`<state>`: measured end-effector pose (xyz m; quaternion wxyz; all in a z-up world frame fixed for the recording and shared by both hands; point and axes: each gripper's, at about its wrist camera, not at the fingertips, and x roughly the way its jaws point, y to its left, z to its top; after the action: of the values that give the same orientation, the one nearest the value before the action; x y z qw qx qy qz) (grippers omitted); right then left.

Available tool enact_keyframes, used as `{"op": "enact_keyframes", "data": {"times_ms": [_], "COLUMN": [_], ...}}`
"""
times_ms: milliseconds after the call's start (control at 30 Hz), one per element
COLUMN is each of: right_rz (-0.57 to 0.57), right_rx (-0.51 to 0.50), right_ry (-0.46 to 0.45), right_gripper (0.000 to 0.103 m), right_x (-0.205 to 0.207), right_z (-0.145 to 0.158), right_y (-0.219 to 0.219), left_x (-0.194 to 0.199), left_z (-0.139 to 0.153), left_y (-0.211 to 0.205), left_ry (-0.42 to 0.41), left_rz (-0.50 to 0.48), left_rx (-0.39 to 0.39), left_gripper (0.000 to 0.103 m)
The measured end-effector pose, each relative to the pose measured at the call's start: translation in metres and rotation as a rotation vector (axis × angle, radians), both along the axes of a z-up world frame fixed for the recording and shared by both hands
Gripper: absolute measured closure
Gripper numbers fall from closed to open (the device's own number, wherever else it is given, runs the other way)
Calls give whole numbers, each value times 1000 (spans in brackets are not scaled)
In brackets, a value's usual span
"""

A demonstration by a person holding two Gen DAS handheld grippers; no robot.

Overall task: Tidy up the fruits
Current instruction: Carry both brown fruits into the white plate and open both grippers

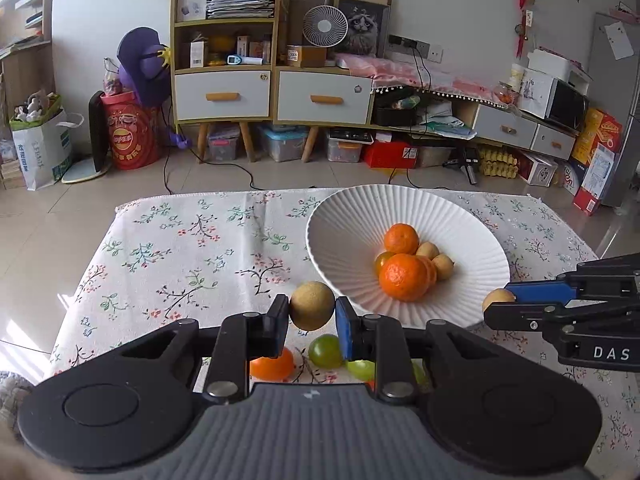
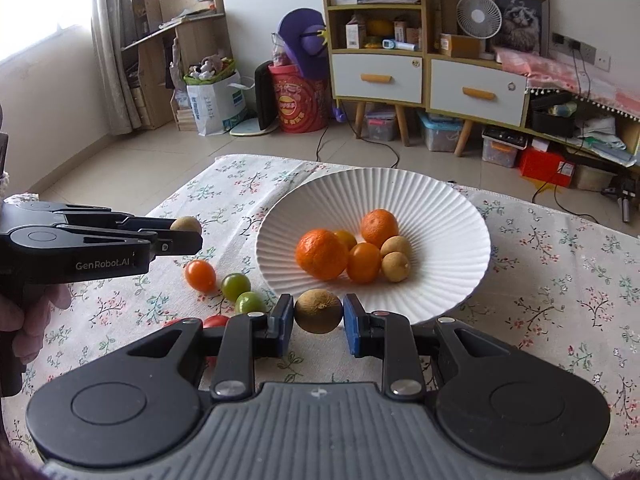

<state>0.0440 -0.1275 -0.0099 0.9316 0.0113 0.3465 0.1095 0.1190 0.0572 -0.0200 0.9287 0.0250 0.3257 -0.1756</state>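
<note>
A white ribbed bowl [image 1: 348, 220] [image 2: 440, 200] on the floral tablecloth holds two mandarins [image 1: 404, 278], small orange tomatoes and tan longans [image 2: 396, 266]. My left gripper [image 1: 312, 320] is shut on a tan longan [image 1: 312, 306], held above the cloth left of the bowl; it also shows in the right wrist view [image 2: 186, 236]. My right gripper [image 2: 318, 320] is shut on another longan [image 2: 319, 311] at the bowl's near rim; it also shows in the left wrist view [image 1: 500, 306]. On the cloth lie an orange tomato [image 2: 200, 275], two green grapes [image 2: 236, 286] and red tomatoes [image 2: 216, 321].
The table [image 1: 180, 248] has edges at left and far side. Beyond it are floor, shelves with drawers [image 1: 224, 94], storage boxes, fans and cables. A hand [image 2: 24, 320] holds the left gripper.
</note>
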Motion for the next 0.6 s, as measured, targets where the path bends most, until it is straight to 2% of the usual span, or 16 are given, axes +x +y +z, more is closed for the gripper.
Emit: {"op": "enact_keyframes", "data": {"times_ms": [600], "right_rz": [-133], "right_rx": [0], "right_ry": [-16], "right_gripper": [79], "right_x": [33], "right_z": [-11], "right_y": [-38], "left_x": [50], "left_z": [-9], "left_y": [-56], "left_ry": [80], "left_rz": [19], "left_rx": [-66], "left_gripper": [89]}}
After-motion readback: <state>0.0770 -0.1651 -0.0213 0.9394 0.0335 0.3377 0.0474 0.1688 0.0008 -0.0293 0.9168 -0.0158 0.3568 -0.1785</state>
